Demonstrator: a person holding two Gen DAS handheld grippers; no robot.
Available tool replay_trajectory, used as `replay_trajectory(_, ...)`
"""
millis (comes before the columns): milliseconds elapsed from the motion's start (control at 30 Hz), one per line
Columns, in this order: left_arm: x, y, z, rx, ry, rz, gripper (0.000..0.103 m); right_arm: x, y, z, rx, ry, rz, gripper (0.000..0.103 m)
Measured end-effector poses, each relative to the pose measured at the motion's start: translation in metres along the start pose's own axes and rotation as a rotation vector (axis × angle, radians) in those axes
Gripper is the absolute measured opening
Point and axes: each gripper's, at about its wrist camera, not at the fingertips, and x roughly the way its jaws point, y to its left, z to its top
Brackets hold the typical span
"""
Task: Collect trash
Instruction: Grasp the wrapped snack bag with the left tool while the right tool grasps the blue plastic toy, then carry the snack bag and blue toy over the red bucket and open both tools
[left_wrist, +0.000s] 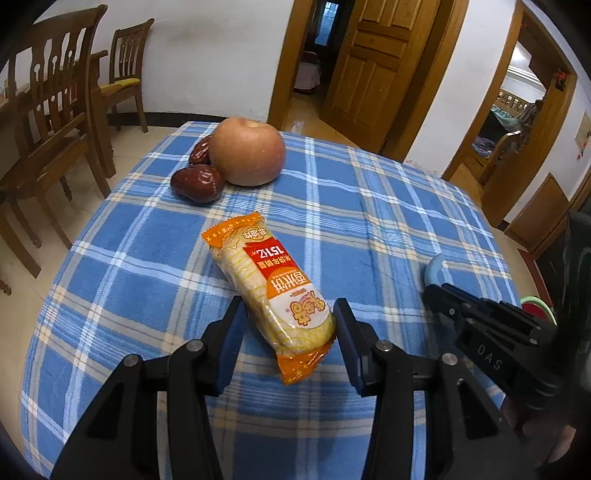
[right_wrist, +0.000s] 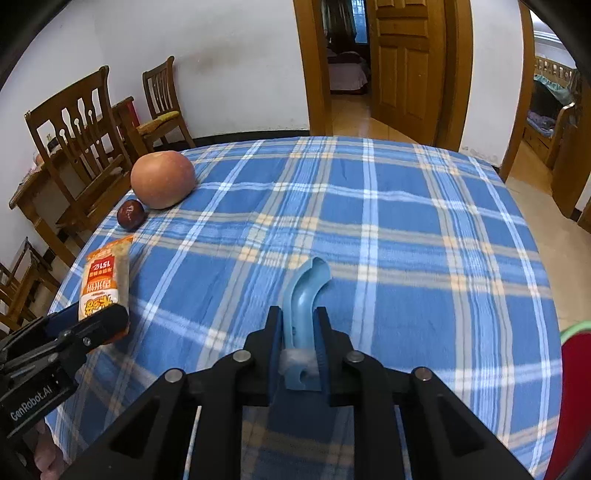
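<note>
The snack packet (left_wrist: 271, 295) lay on the blue plaid tablecloth (left_wrist: 369, 206), its near end reaching between the fingers of my left gripper (left_wrist: 290, 314). The jaws stood wide, one blue-padded finger on either side of the wrapper; the right one sat just beside it, but I could not tell whether it touched. The orange and white wrapper read upside down from my left wrist view: I could make out the figures "151" among Chinese characters on a red panel, and no more than that.

My right gripper (right_wrist: 298, 328) was clamped on a light blue plastic piece (right_wrist: 304, 310), a curved, channel-shaped thing whose bent tip stuck out ahead of the fingers above the cloth. A scrap of white material clung to it near the pads.

Farther back on the table sat an apple (left_wrist: 247, 151), with two red dates (left_wrist: 197, 182) touching it on its left side. In the right wrist view only one date showed.

On the body of the left gripper I read "GenRobot.AI" from the right wrist view; the right gripper's body bore the letters "DAS". Wooden chairs (left_wrist: 48, 110) stood beyond the table to the left, and an open wooden door (left_wrist: 376, 70) behind.
</note>
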Motion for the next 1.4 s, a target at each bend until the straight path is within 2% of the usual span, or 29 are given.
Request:
replay_trajectory(400, -0.008, -0.025, -0.009, 0.053, 0.006, -0.047, 0.048, -0.033, -0.026, -0.028, 0.097, -0.018, -0.008, 0.019)
replay_trajectory(1400, -0.023, -0.126, -0.031, 0.225, 0.041, -0.183, 0.048, -0.124, -0.119, -0.09, 0.336, -0.113, -0.152, 0.019)
